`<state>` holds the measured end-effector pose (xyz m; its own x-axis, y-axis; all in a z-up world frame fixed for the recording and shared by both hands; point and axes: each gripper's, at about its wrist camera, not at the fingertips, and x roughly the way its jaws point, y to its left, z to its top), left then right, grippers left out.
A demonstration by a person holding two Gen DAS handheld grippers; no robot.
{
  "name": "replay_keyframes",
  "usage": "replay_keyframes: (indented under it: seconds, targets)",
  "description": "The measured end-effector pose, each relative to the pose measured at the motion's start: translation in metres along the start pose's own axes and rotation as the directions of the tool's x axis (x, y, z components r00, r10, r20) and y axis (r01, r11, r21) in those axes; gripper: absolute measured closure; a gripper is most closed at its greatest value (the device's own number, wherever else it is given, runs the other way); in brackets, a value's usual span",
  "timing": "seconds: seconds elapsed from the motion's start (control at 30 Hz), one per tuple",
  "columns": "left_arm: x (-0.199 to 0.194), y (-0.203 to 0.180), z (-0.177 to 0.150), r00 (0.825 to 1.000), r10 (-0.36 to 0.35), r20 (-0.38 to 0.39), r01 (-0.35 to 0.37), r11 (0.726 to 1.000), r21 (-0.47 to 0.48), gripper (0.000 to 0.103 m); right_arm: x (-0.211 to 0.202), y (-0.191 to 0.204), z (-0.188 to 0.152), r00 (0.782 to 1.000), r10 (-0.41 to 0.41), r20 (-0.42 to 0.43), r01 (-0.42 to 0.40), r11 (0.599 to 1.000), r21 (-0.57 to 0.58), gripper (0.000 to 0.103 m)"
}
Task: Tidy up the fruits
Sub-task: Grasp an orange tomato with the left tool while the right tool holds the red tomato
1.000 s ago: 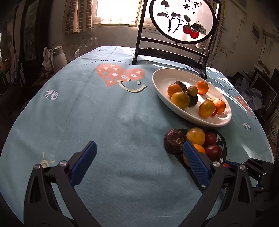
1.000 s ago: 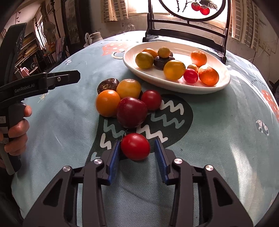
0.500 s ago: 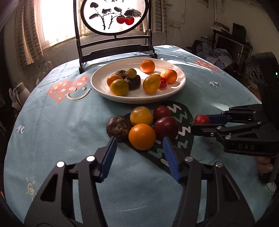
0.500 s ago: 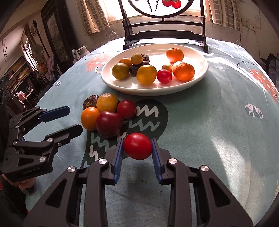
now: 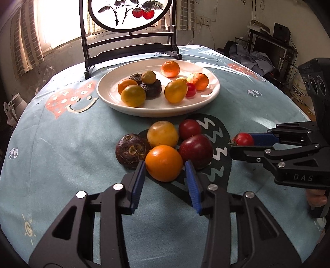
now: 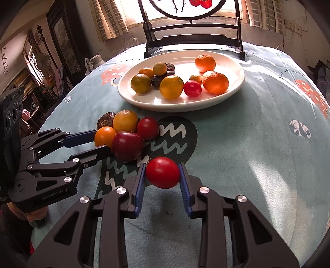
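Observation:
A white oval plate (image 5: pixel 208 99) (image 6: pixel 237 86) holds several oranges, yellow fruits, dark fruits and a small red tomato. On the cloth in front of it lie an orange (image 5: pixel 164 163) (image 6: pixel 104 136), a yellow fruit (image 5: pixel 162 134), a dark brown fruit (image 5: pixel 130 150), a dark red plum (image 5: pixel 196 150) (image 6: pixel 127 146) and a red tomato (image 5: pixel 189 128). My left gripper (image 5: pixel 165 171) is open, its pads on either side of the orange. My right gripper (image 6: pixel 162 175) is shut on a red tomato (image 6: pixel 163 172) (image 5: pixel 243 139) and holds it above the cloth.
A round table with a light blue printed cloth (image 5: pixel 72 144). A dark wooden stand with a round painted screen (image 5: pixel 130 12) stands behind the plate. A white jug (image 6: pixel 93 61) sits off the table's far left. Furniture and clutter lie around the table.
My left gripper swung towards the loose fruits and closed in until its pads flank the orange. My right gripper shut on the red tomato and lifted it off the cloth.

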<state>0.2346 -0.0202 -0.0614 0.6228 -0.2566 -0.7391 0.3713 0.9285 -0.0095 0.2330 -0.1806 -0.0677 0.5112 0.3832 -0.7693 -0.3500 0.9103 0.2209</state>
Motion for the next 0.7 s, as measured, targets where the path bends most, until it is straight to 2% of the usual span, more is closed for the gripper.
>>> replay_keyframes:
  seconds: [0.2, 0.4, 0.53, 0.7]
  targets:
    - [0.008, 0.004, 0.005, 1.000, -0.022, -0.007, 0.022, 1.000, -0.005, 0.062, 0.000, -0.002, 0.001, 1.000, 0.001, -0.002, -0.001, 1.000, 0.010, 0.071]
    - [0.015, -0.009, 0.005, 0.999, 0.034, -0.006, -0.033, 0.997, 0.076, 0.063, 0.001, -0.003, 0.000, 1.000, -0.005, -0.008, 0.005, 1.000, 0.013, 0.071]
    - [0.014, -0.004, 0.006, 1.000, 0.005, -0.010, -0.005, 0.999, 0.035, 0.063, -0.001, -0.002, 0.000, 1.000, -0.008, -0.001, 0.008, 1.000, 0.006, 0.071]
    - [0.003, -0.003, -0.001, 1.000, 0.019, -0.003, -0.019, 1.000, 0.002, 0.063, -0.005, -0.002, 0.000, 1.000, -0.010, 0.014, 0.010, 1.000, 0.003, 0.071]
